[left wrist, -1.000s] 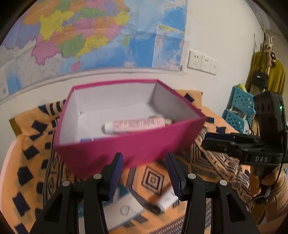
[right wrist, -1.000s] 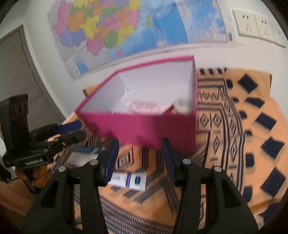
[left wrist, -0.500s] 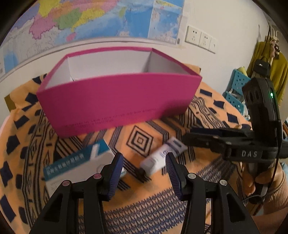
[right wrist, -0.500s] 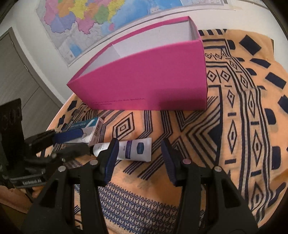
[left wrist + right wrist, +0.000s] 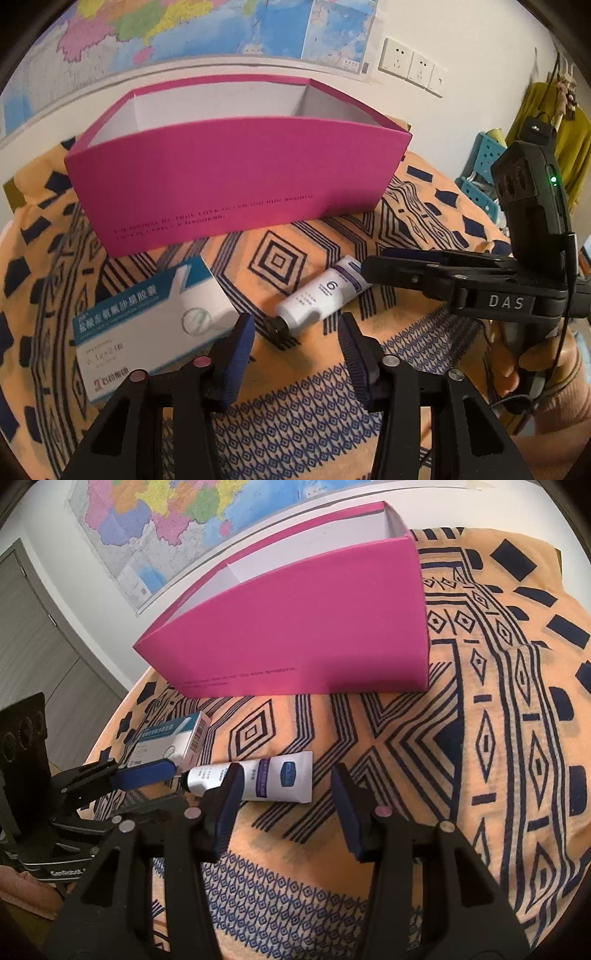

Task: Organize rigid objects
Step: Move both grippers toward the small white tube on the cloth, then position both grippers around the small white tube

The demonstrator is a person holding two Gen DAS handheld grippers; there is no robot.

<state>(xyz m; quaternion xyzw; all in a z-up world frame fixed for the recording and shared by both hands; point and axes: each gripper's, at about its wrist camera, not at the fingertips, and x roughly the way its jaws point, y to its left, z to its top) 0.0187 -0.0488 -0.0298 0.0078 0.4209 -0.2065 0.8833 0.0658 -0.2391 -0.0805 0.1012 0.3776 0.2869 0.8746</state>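
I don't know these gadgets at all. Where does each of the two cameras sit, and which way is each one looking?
Left wrist view: sits on the left hand-held gripper, looking forward and down at the white tube and medicine carton; its closing jaws, nothing between them, and a hand show.
Right wrist view: sits on the right hand-held gripper, facing the tube from the other side; its open jaws show.
Shared: tube, carton, pink box, patterned cloth, and each other's gripper.

Your left gripper [image 5: 295, 334] and right gripper [image 5: 286, 788] have both dropped from above the pink box [image 5: 236, 184] to just over the cloth. The box interior is no longer visible (only its outer wall). The left jaws are closing around the white tube [image 5: 321, 295], not yet touching it.
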